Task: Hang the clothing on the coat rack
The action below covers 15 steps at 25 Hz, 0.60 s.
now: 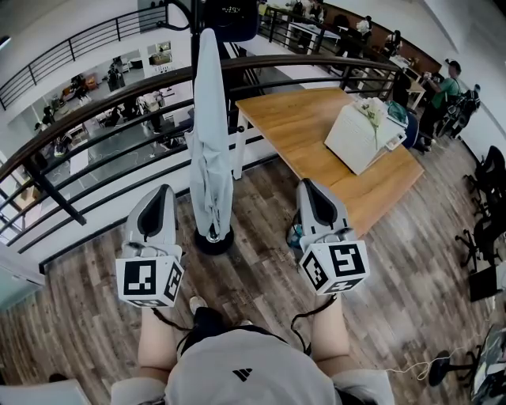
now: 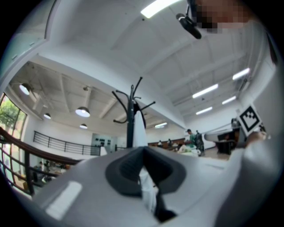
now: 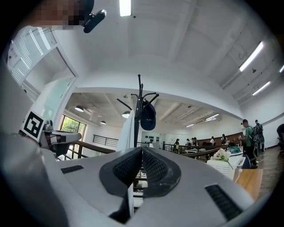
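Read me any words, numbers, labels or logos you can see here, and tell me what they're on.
No words or numbers read clearly.
Shirt: small striped logo, no letters.
Marker cubes: black-and-white code squares, not text.
Dark cap on the coat rack: pale print, too blurred to read.

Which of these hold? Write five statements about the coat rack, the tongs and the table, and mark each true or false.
1. A pale garment hangs on the coat rack. True.
2. The left tongs grip that garment. False: they are shut on nothing, apart from the rack.
3. A dark cap hangs on the rack. True.
4. The white box sits on the floor. False: it sits on the wooden table.
5. The right tongs gape wide. False: they are shut.
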### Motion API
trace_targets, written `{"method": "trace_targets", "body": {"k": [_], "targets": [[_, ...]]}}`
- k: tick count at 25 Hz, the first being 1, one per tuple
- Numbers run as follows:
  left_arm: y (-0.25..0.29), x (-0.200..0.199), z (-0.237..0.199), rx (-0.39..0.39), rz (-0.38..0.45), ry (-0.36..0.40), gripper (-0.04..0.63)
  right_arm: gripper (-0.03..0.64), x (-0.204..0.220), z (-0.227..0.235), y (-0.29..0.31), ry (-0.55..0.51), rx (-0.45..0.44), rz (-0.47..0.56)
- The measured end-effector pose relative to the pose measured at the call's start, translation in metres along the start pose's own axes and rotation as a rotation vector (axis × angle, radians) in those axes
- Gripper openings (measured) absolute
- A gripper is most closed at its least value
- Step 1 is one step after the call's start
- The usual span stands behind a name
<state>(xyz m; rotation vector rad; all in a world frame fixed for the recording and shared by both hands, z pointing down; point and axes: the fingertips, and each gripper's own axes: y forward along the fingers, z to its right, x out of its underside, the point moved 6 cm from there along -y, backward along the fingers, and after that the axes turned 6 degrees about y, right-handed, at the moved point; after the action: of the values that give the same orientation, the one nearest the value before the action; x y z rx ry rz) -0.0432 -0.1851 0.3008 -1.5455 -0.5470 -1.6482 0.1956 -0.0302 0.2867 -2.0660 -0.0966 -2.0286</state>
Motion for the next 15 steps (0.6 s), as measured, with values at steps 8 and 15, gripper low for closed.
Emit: {"method": "trace_targets", "body": {"k": [8, 15], "targets": [[0.003, 0.001, 0.003, 0.003, -0.001, -0.001, 0.008, 0.000, 0.002, 0.002, 0.001, 0.002, -0.005, -0.006], [0.011, 0.001, 0.003, 0.005, -0.001, -0.002, 0.008, 0.000, 0.001, 0.006, 0.006, 0.003, -0.004, -0.007]]}}
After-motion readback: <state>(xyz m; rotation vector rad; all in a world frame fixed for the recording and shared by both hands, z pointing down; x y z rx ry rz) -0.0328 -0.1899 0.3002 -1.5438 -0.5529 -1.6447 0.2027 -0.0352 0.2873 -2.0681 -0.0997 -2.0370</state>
